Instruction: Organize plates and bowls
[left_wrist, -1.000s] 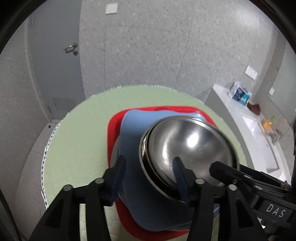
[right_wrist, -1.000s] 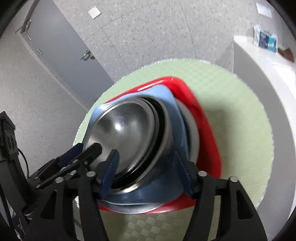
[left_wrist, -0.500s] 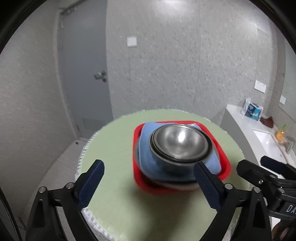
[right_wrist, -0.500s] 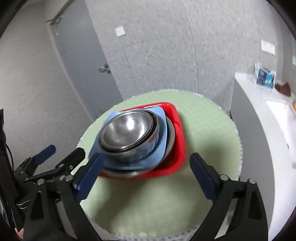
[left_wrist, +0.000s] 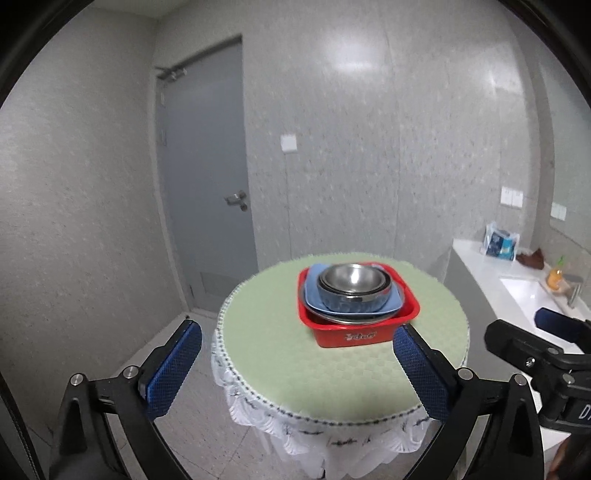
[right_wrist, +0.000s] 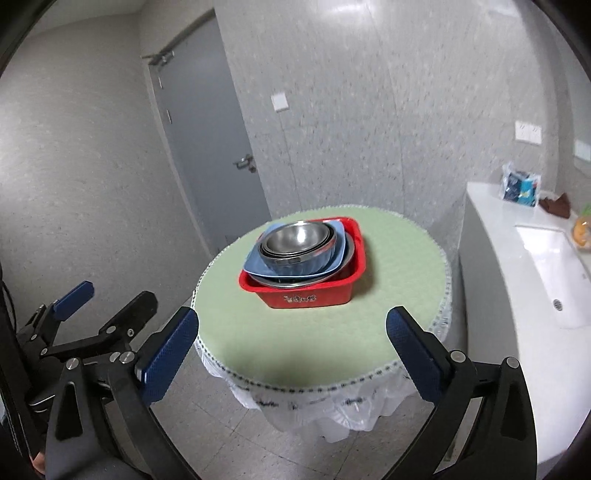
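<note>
Both claws spread wide, empty: left gripper (left_wrist: 297, 360), right gripper (right_wrist: 291, 338). Steel bowls (left_wrist: 354, 286) stacked high in red basin (left_wrist: 347, 334); a knock could topple them.

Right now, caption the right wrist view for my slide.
Both open grippers hang back from steel bowls nested on a blue plate in a red tub.

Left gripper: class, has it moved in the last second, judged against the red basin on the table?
Yes. The left gripper has pulled back and away from the red basin; its open fingers now frame the whole green table, touching nothing.
</note>
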